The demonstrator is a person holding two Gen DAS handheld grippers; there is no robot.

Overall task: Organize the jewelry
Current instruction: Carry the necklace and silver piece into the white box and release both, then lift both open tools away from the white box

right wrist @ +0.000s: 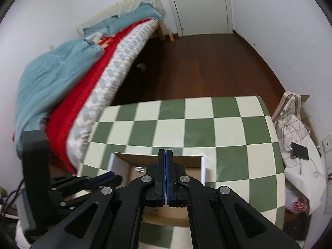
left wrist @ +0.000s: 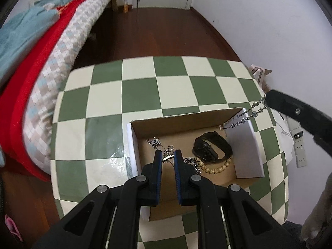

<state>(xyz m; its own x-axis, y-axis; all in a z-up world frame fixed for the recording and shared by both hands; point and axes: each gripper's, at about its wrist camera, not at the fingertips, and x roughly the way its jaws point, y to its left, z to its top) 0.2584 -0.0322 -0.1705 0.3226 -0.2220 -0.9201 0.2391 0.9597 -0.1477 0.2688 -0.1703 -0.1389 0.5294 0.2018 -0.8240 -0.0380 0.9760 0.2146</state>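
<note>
— Cardboard box [left wrist: 182,124] open on checkered table [left wrist: 145,95], gathering jewelry: black watch [left wrist: 211,147], bead bracelet [left wrist: 215,167], silver pendant necklace [left wrist: 155,142] on its floor. Why the chain mid-air?

— Silver chain [left wrist: 242,118] dangling from right gripper [left wrist: 267,100], pinched fully closed, raised above box's right wall, likely for lowering inside. Left gripper [left wrist: 168,159] low over box, narrowly parted, straddling a small silver clasp [left wrist: 168,157]; actual grip unclear.

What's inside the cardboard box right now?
Inside the open cardboard box: a black smartwatch, a wooden bead bracelet and silver chains. The left tongs cover its near floor.
</note>
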